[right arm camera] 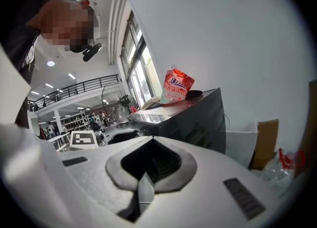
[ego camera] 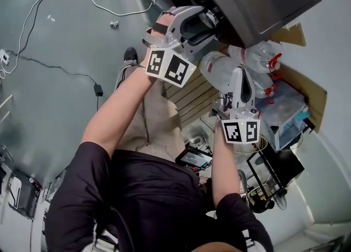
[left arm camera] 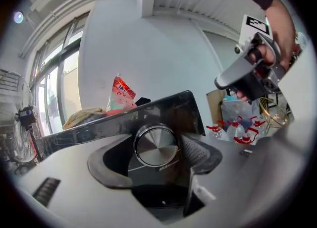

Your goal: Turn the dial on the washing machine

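Here the left hand-held gripper (left arm camera: 152,158) stands open around the round brushed-metal dial (left arm camera: 156,145) on the glossy dark washing machine (left arm camera: 94,129), its ribbed right pad seemingly touching. Right of the dial, the right hand-held gripper (right arm camera: 147,167) is closed, empty.

Dial (left arm camera: 156,145): brushed metal face, polished rim. Washing machine panel (left arm camera: 99,125): dark, glossy, reflective. Left gripper (left arm camera: 154,158): matt grey plastic body, with ribbed pads (left arm camera: 195,152). Pouch (left arm camera: 121,95): glossy plastic film.
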Demonstrator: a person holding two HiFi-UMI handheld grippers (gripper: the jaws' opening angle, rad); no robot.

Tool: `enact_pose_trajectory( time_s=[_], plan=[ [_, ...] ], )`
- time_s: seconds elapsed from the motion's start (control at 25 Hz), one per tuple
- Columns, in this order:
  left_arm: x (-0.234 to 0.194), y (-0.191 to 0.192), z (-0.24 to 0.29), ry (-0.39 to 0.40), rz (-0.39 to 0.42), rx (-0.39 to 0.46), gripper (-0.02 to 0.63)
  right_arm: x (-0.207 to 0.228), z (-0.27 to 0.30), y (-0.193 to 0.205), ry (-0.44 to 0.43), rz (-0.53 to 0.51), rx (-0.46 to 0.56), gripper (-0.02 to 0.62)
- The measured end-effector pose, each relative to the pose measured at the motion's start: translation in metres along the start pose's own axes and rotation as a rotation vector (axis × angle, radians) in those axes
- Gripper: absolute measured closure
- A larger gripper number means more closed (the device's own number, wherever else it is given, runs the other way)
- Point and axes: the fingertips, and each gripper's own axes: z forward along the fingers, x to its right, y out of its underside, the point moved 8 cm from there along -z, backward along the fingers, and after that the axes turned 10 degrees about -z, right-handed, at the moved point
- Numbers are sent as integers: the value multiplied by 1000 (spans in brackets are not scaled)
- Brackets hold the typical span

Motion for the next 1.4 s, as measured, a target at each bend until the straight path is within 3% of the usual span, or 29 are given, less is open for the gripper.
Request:
enact_pose_trajectory(
  time_s=[0.4, 0.68, 1.04, 1.4],
  plan=[
    [1, -1, 3, -24, -15, -5, 345, 1, -1, 3, -3, 6, 1, 594],
    [-2, -3, 1, -17, -148, 3, 345, 2, -1, 2, -7, 8, 4, 594],
    [-7, 3, 2, -5, -424, 35, 345, 3, 3, 0, -15, 14, 13, 594],
    [-15, 2, -1, 3, -577, 53, 345, -1, 10, -1, -19, 14, 7, 594]
  ],
)
